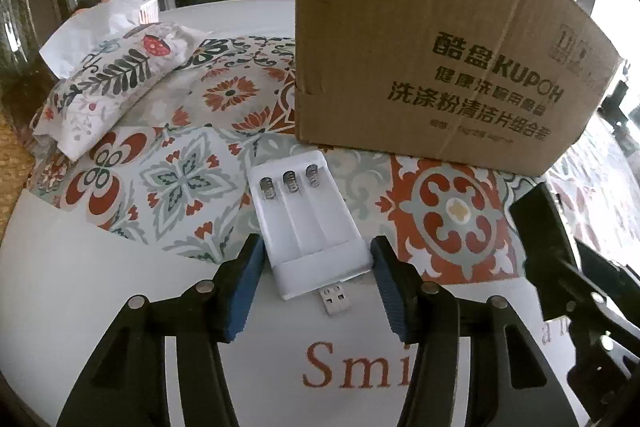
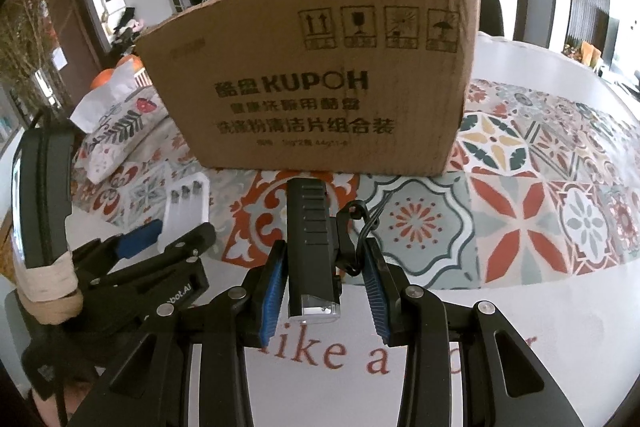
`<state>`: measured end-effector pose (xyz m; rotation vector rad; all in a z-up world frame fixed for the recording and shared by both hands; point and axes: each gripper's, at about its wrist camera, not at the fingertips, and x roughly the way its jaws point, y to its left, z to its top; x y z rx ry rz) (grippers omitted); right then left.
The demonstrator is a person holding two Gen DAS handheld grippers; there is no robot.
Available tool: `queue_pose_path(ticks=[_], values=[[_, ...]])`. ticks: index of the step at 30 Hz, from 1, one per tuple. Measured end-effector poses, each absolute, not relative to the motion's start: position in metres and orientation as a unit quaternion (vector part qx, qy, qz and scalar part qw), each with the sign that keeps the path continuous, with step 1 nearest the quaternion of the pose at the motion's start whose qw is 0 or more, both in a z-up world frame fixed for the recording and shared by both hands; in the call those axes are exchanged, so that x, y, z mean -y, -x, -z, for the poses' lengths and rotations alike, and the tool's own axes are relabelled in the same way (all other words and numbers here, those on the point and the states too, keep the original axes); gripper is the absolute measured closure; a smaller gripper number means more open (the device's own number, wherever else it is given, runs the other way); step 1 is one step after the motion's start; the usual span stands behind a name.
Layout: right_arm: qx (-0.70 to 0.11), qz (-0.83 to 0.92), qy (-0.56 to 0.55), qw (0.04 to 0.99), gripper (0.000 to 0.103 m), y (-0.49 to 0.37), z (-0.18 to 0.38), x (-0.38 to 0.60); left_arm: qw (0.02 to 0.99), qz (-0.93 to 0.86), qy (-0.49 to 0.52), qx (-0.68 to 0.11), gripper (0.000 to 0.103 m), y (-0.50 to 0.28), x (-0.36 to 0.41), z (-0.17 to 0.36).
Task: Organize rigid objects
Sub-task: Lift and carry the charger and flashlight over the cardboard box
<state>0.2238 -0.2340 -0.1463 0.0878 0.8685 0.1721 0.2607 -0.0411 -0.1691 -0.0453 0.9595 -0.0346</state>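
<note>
A white three-slot battery charger with a USB plug lies flat on the table, just in front of a cardboard box. My left gripper reaches down over its near end, and the blue pads sit against both long sides. In the right wrist view, my right gripper is shut on a black bike light, lens toward the camera, with its mount and strap against the right pad. That light hangs just above the table in front of the box. The charger and the left gripper show at the left.
A round white table carries a tile-patterned cloth with red lettering near the front edge. A folded floral pouch and white paper lie at the back left. The box stands upright and hides what is behind it. Patterned cloth spreads to the right.
</note>
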Motion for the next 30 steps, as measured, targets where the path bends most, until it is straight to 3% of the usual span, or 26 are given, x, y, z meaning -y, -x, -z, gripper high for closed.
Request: queue_pose_path(ticks=[30], values=[[-0.383,-0.107,-0.035,0.917,0.065,-0.201,0.113,0.208,0.922,0.067,0.004,-0.38,0.055,-0.222,0.014,0.114]])
